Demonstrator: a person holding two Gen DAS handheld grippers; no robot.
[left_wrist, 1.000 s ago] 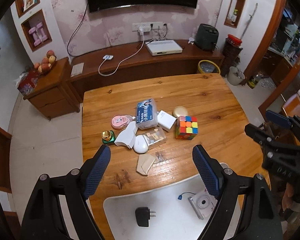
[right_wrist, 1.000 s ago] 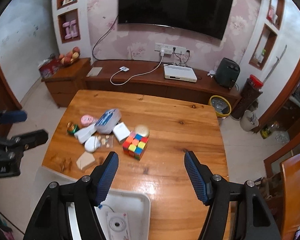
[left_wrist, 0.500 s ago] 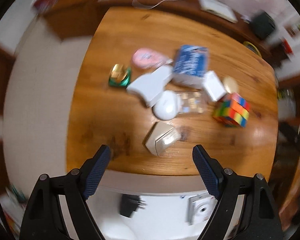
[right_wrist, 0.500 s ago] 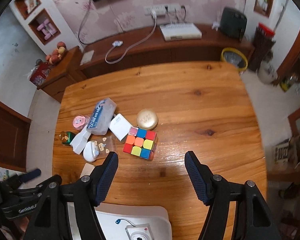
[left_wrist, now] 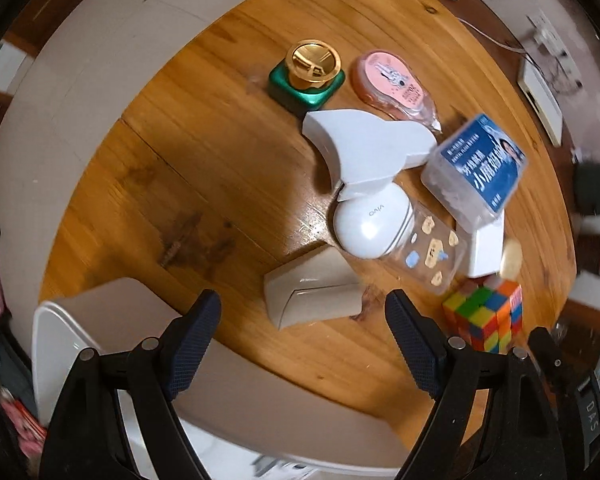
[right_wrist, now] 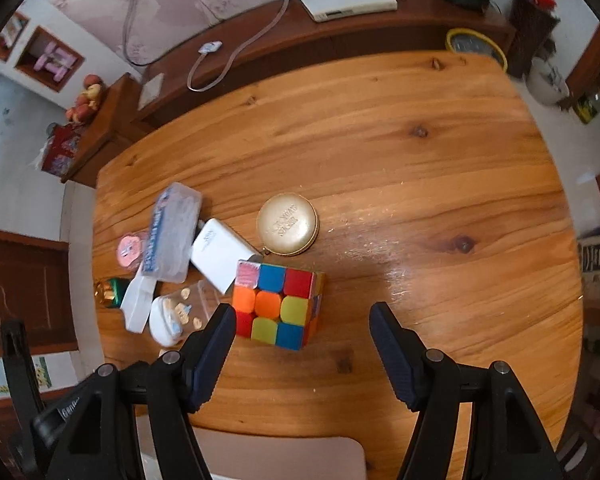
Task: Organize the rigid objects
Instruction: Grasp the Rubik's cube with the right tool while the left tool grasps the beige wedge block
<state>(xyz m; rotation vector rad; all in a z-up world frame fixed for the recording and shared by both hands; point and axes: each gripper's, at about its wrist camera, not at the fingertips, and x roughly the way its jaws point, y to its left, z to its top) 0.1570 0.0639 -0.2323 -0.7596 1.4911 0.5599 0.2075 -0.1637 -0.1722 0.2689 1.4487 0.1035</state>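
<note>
Rigid objects sit clustered on the worktop [right_wrist: 420, 168], none gripped. Left hand-held gripper [left_wrist: 302, 334] points down at the pile, jaws wide apart, nothing between the pads; beige switch [left_wrist: 312, 294] lies just ahead of its fingertips, roughly centred between them, not touched. Past the switch: white earbud case [left_wrist: 370, 226], with a white angled bracket [left_wrist: 364, 146] resting on its far edge. Further out, green box with gold cap [left_wrist: 308, 74] and pink tape dispenser [left_wrist: 392, 82]. Ahead-right of the left hand-held gripper: clear sticker case [left_wrist: 432, 256], blue-labelled floss box [left_wrist: 476, 170], white charger [left_wrist: 486, 252], cube [left_wrist: 486, 318]. White bin [left_wrist: 80, 320] rim sits behind the left finger. Right hand-held gripper [right_wrist: 302, 330] also stands open and empty, tilted steeply down; cube [right_wrist: 278, 306] just ahead, nearer its left finger, apart from both pads. Gold tin [right_wrist: 287, 224] beyond the cube, charger [right_wrist: 222, 254] touching the cube's far-left corner, floss box [right_wrist: 172, 236] further left.
</note>
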